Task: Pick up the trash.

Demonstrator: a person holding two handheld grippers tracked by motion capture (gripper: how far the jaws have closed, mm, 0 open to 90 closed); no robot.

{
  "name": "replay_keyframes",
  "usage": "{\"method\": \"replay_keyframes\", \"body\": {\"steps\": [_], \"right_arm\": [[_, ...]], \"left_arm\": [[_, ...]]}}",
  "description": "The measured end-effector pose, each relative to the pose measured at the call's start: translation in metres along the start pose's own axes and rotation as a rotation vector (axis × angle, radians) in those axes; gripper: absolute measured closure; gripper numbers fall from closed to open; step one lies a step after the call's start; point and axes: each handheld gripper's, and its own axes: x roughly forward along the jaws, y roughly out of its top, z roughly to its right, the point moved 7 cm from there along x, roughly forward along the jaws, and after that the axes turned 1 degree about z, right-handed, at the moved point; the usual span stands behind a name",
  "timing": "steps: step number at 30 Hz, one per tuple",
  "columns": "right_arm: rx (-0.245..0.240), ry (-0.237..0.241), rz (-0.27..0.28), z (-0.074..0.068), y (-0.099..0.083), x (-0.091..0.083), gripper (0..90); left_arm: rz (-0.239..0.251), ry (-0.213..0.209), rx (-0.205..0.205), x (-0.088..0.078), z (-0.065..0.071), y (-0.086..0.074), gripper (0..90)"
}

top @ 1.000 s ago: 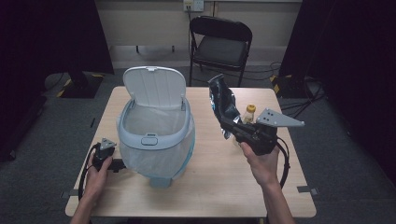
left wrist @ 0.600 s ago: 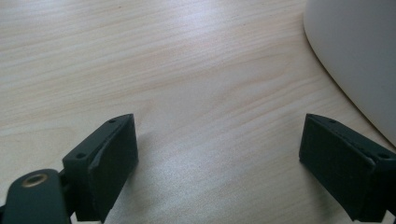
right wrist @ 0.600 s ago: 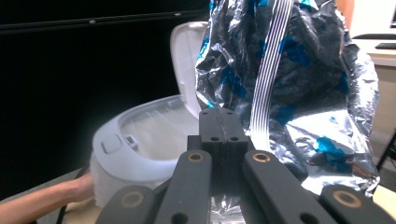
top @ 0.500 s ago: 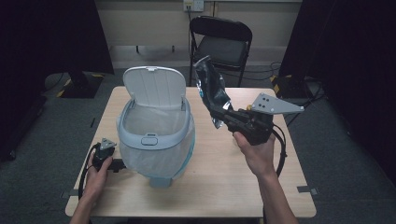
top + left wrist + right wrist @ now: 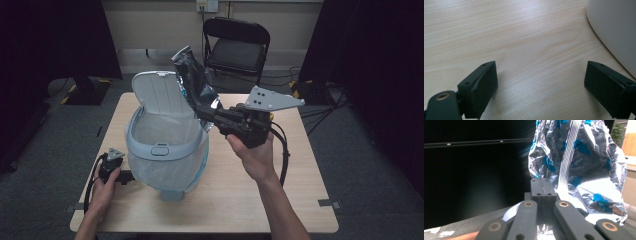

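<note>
High view: my right tongs (image 5: 201, 111) are clenched on a foil bag (image 5: 194, 79), held up in the air at the far right rim of the open bin (image 5: 165, 145). Bag's long axis runs up and away from the tongs, tilted toward the raised lid (image 5: 161, 94). Bin mouth lies down and left of the bag, so the next move is likely a short swing left, then release. Left tongs (image 5: 127, 176) rest on the surface (image 5: 240, 200) against the bin's base.

Left gripper view: jaws spread wide, nothing between, bin wall (image 5: 614, 27) at the right edge.

Right gripper view: jaws pinched shut on the bag's bottom edge. Bag (image 5: 584, 167) is crumpled silver foil with blue patches, looks empty and light.
</note>
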Motion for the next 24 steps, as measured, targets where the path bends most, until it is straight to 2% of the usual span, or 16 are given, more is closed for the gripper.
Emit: {"method": "replay_keyframes", "body": {"steps": [3, 8, 12, 16, 20, 24], "right_arm": [[0.006, 0.032, -0.002, -0.003, 0.004, 0.012, 90.0], [-0.001, 0.097, 0.005, -0.017, 0.010, 0.032, 90.0], [-0.001, 0.136, -0.016, -0.022, 0.011, 0.050, 90.0], [0.021, 0.161, -0.037, -0.022, 0.007, 0.064, 90.0], [0.037, 0.170, -0.078, -0.018, -0.005, 0.082, 90.0], [0.051, 0.156, -0.120, -0.012, -0.018, 0.094, 90.0]], "left_arm": [[0.000, -0.004, -0.005, 0.000, 0.001, 0.000, 11.2], [0.000, -0.001, -0.001, 0.000, 0.000, 0.000, 11.2], [0.000, 0.000, 0.000, 0.000, 0.000, 0.000, 11.2], [0.000, -0.002, -0.002, 0.000, 0.000, 0.000, 11.2], [0.000, -0.001, -0.002, 0.000, 0.000, 0.000, 11.2], [0.000, -0.001, -0.001, 0.000, 0.000, 0.000, 11.2]]}}
